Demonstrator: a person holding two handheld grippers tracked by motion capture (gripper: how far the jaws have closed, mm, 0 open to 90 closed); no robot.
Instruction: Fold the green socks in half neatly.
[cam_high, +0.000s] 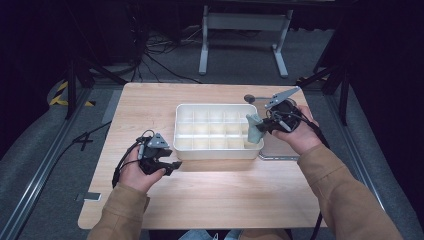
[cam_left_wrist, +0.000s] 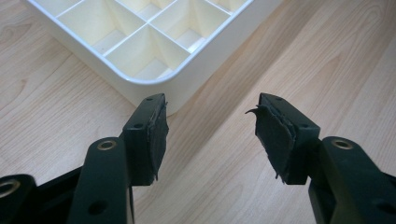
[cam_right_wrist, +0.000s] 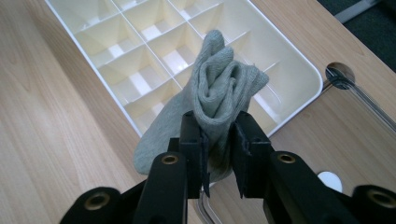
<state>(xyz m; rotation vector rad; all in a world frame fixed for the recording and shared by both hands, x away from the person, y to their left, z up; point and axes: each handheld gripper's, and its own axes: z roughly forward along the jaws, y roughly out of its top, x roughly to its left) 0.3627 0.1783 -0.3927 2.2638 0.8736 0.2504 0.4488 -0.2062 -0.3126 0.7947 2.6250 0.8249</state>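
Grey and rolled into a tight bundle, the sock is sitting pinched between the jaws of your right gripper; the jaws are pressing in on it from both sides, and one loose end is hanging down past the left jaw in the right gripper view; you are holding it over the right end of the white tray, above the compartments nearest that end wall, and whether the hanging end is touching the rim I cannot tell; in the high view the sock is standing out from the right gripper just inside the tray's right side; the tray itself is lying on the wooden table, divided into rows of small square cells, and the cells in sight are bare; your left gripper is resting low over the table just off the tray's near left corner, with its jaws standing wide apart and nothing between them; the worn black pads on their inner faces are fraying at the edges; your left hand is lying on the table with that gripper pointing toward the tray, near it but not touching.
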